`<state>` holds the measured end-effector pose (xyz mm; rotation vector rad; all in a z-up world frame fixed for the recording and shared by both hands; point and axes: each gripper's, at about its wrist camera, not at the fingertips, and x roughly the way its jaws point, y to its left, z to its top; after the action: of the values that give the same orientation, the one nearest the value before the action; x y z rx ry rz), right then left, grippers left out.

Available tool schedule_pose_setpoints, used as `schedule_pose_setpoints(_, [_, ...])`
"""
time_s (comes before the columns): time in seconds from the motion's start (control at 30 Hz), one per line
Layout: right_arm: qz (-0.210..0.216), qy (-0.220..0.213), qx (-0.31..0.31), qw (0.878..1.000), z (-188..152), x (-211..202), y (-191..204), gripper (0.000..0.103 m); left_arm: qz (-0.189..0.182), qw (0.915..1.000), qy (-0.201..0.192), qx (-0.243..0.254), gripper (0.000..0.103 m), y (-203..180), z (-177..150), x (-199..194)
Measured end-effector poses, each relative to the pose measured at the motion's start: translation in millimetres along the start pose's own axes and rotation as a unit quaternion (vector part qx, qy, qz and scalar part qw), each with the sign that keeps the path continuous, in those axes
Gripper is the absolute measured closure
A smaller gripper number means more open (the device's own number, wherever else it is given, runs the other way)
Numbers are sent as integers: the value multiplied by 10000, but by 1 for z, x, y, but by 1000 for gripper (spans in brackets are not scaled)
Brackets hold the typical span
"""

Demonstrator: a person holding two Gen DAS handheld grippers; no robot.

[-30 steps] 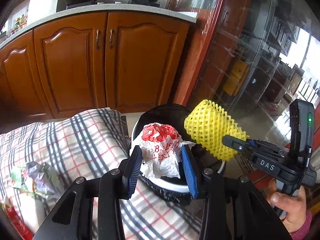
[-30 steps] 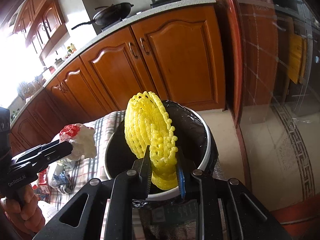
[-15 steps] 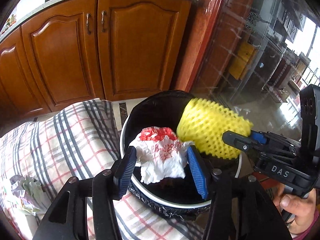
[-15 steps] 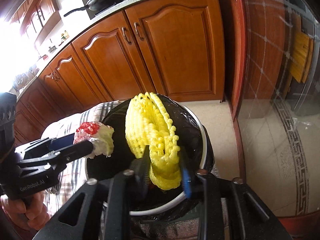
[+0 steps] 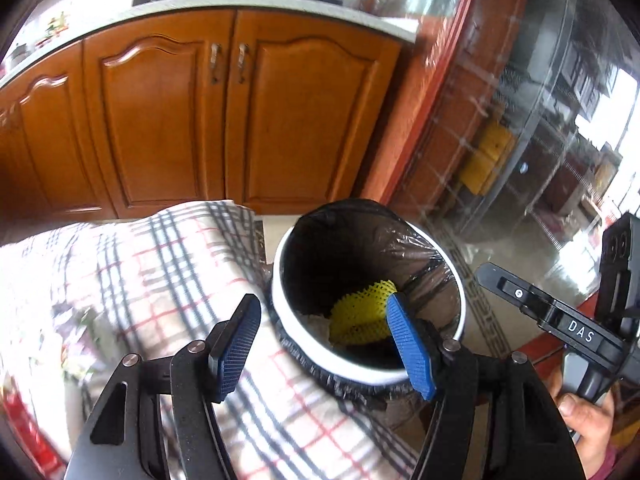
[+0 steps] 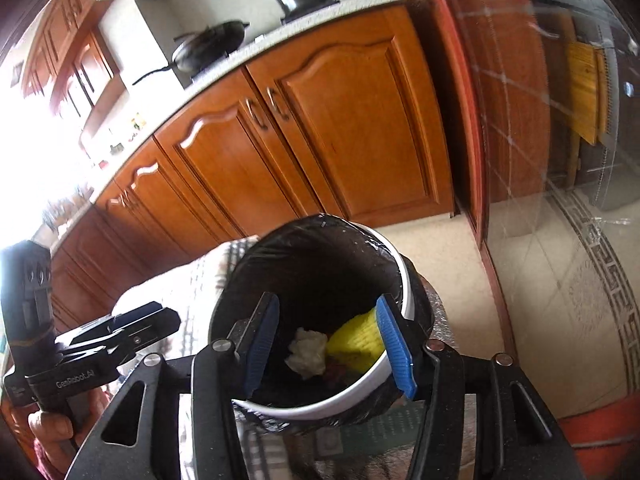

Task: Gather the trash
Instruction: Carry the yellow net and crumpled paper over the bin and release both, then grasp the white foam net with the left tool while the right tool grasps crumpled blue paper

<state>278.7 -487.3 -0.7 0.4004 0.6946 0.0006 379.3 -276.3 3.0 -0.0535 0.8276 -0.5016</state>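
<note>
Both the left tool (image 5: pixel 326 344) and right tool (image 6: pixel 328 344) were spread and empty; yellow netting (image 6: pixel 358 342) and crumpled paper (image 6: pixel 307 354) lay in the bin (image 6: pixel 312 410), while blurred scraps (image 5: pixel 74 344) on the worktop probably remained

Plaid-clothed table (image 5: pixel 160 264) — blurred litter, maybe wrappers (image 5: pixel 76 344) (left edge).

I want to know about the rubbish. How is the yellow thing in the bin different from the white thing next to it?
The yellow foam net is bright yellow with a bumpy mesh; the crumpled white wrapper is white and wrinkled. The net looks larger, the wrapper a smaller ball. The net leans against the bin's side; the wrapper lies nearer the middle. Both are inside the black-lined trash bin, held by no hand-held gripper.
</note>
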Motion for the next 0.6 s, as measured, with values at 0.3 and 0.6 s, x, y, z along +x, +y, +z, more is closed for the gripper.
schedule_pose_setpoints(0.3, [382, -415, 292, 9980, -33, -27, 23, 34, 83, 9982, -421, -408, 33, 31, -55, -70])
schedule_pose_setpoints(0.6, [690, -200, 262, 9971, -64, -28, 53, 34, 393, 9943, -747, -645, 33, 65, -99, -136])
